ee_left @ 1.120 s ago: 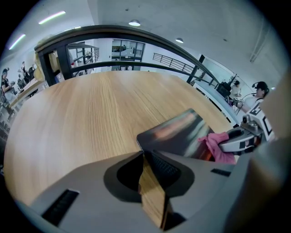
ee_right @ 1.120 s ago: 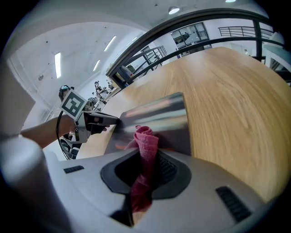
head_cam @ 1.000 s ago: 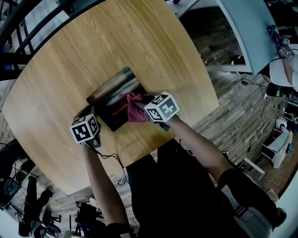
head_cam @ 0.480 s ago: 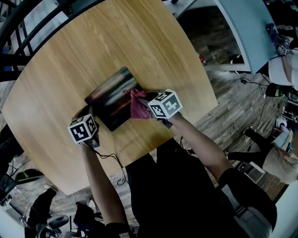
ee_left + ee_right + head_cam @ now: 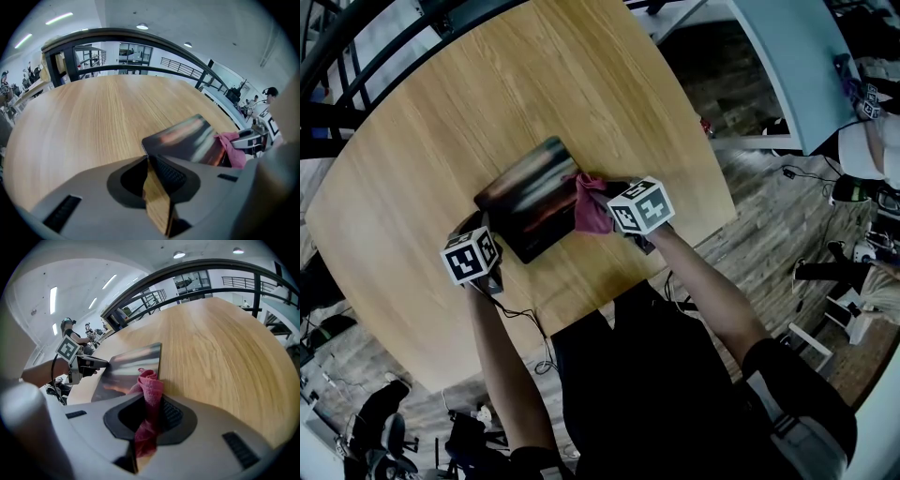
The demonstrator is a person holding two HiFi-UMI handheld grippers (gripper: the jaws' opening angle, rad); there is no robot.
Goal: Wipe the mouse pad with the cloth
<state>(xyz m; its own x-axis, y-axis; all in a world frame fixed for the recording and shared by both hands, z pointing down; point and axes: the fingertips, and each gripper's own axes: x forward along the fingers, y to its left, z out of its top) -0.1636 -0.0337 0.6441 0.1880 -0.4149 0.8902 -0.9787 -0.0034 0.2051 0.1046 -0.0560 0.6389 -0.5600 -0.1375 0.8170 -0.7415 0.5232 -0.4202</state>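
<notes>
The dark mouse pad [image 5: 530,195] lies slanted on the round wooden table [image 5: 534,84]. My right gripper [image 5: 609,202] is shut on a pink cloth [image 5: 592,204], which rests on the pad's right end. In the right gripper view the cloth [image 5: 149,385] bunches between the jaws, with the pad [image 5: 129,366] just ahead. My left gripper [image 5: 481,225] is shut, its tips at the pad's near left corner [image 5: 149,143]. Whether it pinches the pad cannot be told. The cloth [image 5: 229,145] also shows at the right of the left gripper view.
The table's near edge runs just under both grippers. A thin black cable [image 5: 525,319] hangs below the left gripper. A pale blue tabletop [image 5: 797,56] stands at the upper right over wood flooring. A dark railing [image 5: 140,37] curves behind the table.
My right gripper has slid the cloth to the right across the pad, toward its right end. The left gripper has stayed at the pad's corner.
</notes>
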